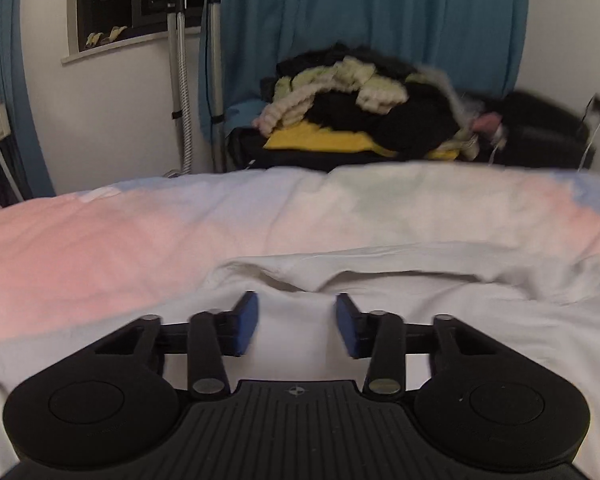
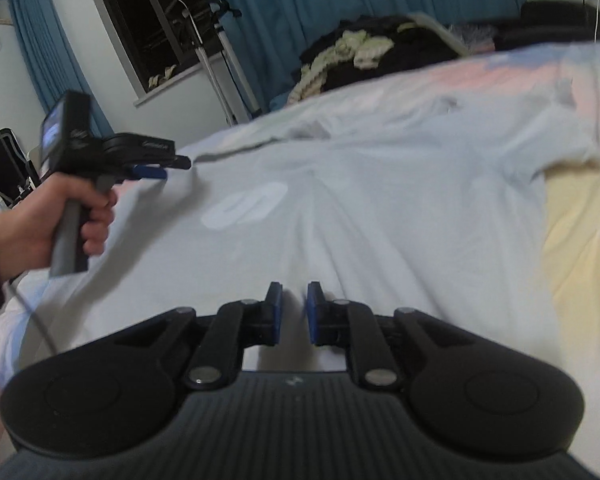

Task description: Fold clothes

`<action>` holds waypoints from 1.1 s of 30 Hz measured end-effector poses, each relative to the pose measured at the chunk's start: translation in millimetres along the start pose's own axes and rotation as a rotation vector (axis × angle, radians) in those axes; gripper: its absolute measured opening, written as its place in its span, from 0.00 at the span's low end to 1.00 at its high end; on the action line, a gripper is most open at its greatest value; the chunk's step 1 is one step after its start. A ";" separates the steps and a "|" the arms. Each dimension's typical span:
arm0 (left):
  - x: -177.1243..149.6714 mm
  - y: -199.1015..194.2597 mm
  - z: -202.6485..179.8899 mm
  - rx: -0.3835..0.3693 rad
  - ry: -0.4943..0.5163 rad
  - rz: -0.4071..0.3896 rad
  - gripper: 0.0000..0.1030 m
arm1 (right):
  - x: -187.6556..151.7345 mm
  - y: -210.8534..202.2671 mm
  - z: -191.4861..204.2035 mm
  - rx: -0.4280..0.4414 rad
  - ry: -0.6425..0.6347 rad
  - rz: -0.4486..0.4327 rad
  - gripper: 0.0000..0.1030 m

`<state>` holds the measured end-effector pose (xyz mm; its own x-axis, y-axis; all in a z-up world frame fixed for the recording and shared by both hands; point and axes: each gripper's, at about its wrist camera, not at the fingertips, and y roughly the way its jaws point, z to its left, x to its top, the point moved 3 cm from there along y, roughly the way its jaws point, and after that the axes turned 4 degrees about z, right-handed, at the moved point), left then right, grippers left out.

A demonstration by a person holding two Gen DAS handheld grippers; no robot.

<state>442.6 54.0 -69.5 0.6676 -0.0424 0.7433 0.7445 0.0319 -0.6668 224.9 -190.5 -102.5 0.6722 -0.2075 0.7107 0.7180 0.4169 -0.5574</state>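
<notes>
A wide bed with a pastel pink, blue and yellow cover is lying under and ahead of both tongs, and it is carrying the work. Spread front-up across it is a white cotton T-shirt with a pale oval print on the chest, its short sleeve reaching out to the right of the right tongs and its collar lying just ahead of the left tongs.

Judging by the flat garment, the folding is only starting: the edges are being gathered before the first fold.

The left tongs are standing spread, blue pads apart, with a raised ridge of white cloth sitting between them near the collar but not yet squeezed. The right tongs are nearly pressed together, and a pleat of cloth is running up into the narrow gap; whether it is truly being pinched, I cannot tell. The next move is probably calling for the left tongs to press onto the ridge, then for both to lift and carry one side across the print.

Beyond the far edge of the bed, well ahead of both tongs, a heap of black, cream and yellow clothes is waiting against teal curtains. Left of it, a metal stand with a hose is standing by a dark window. Nothing is lying on the shirt to block the fold.
</notes>
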 end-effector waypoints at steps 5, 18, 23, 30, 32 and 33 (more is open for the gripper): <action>22.6 33.0 -5.2 0.021 0.067 0.017 0.37 | -6.0 9.5 -8.2 0.026 0.063 0.015 0.16; 50.9 37.1 -5.9 0.001 -0.036 -0.062 0.46 | -6.9 13.0 -4.7 0.041 0.060 0.017 0.24; 46.2 1.7 -32.9 -0.094 -0.086 -0.114 0.50 | -6.5 10.5 -1.5 0.027 0.054 0.013 0.24; 18.5 14.3 -117.2 -0.262 0.059 0.012 0.50 | -7.6 1.5 4.8 0.023 0.057 0.019 0.28; 15.0 26.1 -135.0 -0.262 0.089 0.028 0.50 | -7.0 -0.3 6.3 0.027 0.054 0.020 0.29; 15.0 33.5 -141.8 -0.251 0.098 0.032 0.50 | -6.8 -0.6 5.9 0.029 0.056 0.020 0.29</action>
<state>476.9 -87.1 -88.1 0.6780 -0.1424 0.7211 0.6903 -0.2136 -0.6913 218.8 -184.1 -104.5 0.6959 -0.2474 0.6742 0.6993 0.4470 -0.5578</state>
